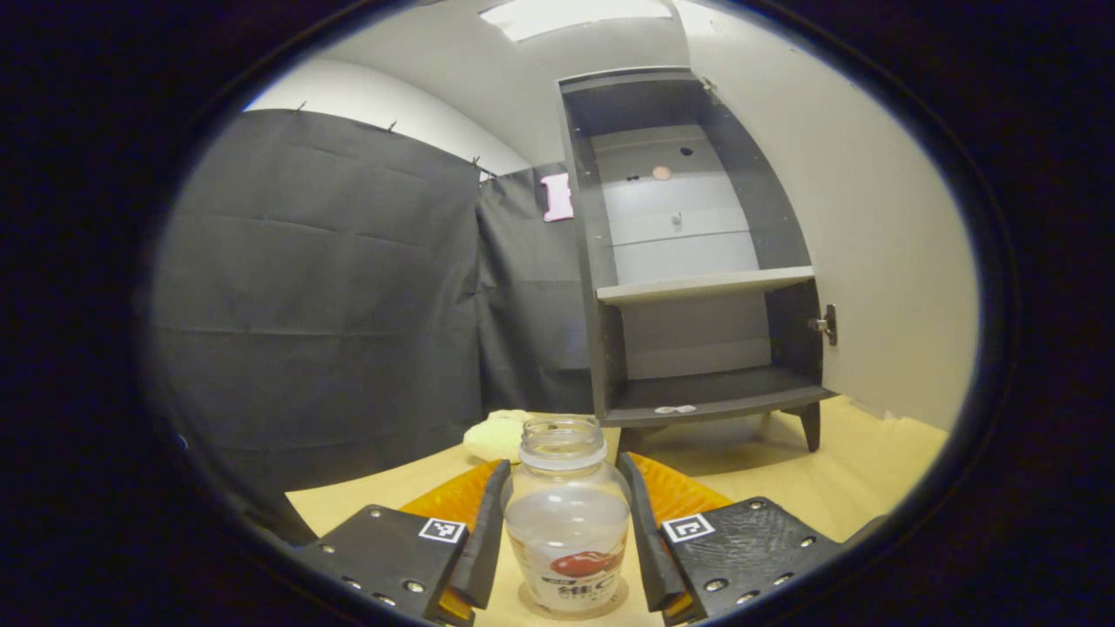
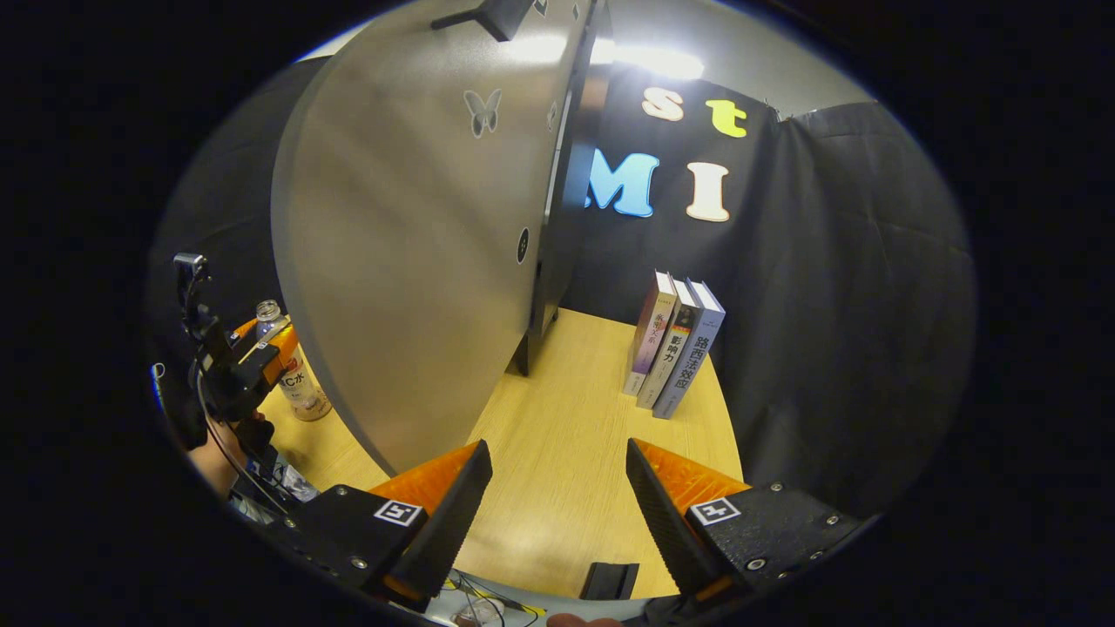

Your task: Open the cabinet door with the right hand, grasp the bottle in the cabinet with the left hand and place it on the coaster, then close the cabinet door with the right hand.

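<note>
My left gripper (image 1: 564,531) has its two fingers spread to either side of the bottle (image 1: 567,535), with a sliver of gap showing on each side, so I judge they flank it rather than squeeze it; the bottle stands upright by itself on the wooden table (image 1: 836,479), capless, just in front of the cabinet (image 1: 697,261). A pale ring under its base may be the coaster, though I cannot be sure. I keep the fingers level with the bottle's body so they can slide back without tipping it. Beyond it the cabinet stands open, its shelves bare apart from a small scrap on the bottom board, and a pale soft lump (image 1: 495,433) lies on the table to the left. My right gripper (image 2: 557,514) hangs with its fingers wide apart and nothing between them, just beside the swung-out cabinet door (image 2: 418,261), placed there, I think, to push it shut next. Past the door stand three books (image 2: 675,348) against the cloth wall.
</note>
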Demonstrator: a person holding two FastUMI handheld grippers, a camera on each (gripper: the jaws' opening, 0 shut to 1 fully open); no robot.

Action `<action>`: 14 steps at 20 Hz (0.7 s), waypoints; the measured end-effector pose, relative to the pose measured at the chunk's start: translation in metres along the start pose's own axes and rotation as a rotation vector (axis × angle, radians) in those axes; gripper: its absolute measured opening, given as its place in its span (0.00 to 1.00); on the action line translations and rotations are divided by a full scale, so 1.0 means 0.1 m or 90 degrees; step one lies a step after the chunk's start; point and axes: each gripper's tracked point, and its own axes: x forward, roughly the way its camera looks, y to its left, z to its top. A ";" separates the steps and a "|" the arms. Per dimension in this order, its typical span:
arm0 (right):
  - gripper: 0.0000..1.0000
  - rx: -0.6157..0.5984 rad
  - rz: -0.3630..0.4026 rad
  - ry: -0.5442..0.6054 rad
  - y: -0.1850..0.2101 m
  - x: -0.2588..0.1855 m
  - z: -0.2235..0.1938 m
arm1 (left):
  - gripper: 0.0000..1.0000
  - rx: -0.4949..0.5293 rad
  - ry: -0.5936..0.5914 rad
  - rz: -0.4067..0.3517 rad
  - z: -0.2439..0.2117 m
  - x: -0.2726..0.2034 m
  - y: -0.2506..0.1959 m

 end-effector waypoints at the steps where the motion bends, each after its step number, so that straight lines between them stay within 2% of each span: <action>1: 0.96 -0.002 0.002 0.006 0.03 0.00 -0.03 | 0.67 -0.007 0.003 -0.003 -0.05 0.01 -0.02; 9: 0.96 -0.014 0.018 0.014 0.10 0.04 -0.06 | 0.69 -0.016 -0.005 0.012 -0.14 0.02 -0.01; 10: 0.95 -0.015 0.020 0.015 0.11 0.04 -0.07 | 0.63 -0.017 -0.007 0.014 -0.14 0.03 -0.02; 11: 0.95 -0.017 0.022 0.016 0.12 0.04 -0.08 | 0.77 -0.015 -0.006 0.015 -0.15 0.04 -0.03; 13: 0.95 -0.025 0.028 0.019 0.15 0.03 -0.10 | 0.74 -0.010 -0.005 0.009 -0.17 0.04 -0.05; 14: 0.96 -0.028 0.031 0.019 0.16 0.03 -0.10 | 0.81 -0.010 -0.003 0.010 -0.17 0.04 -0.03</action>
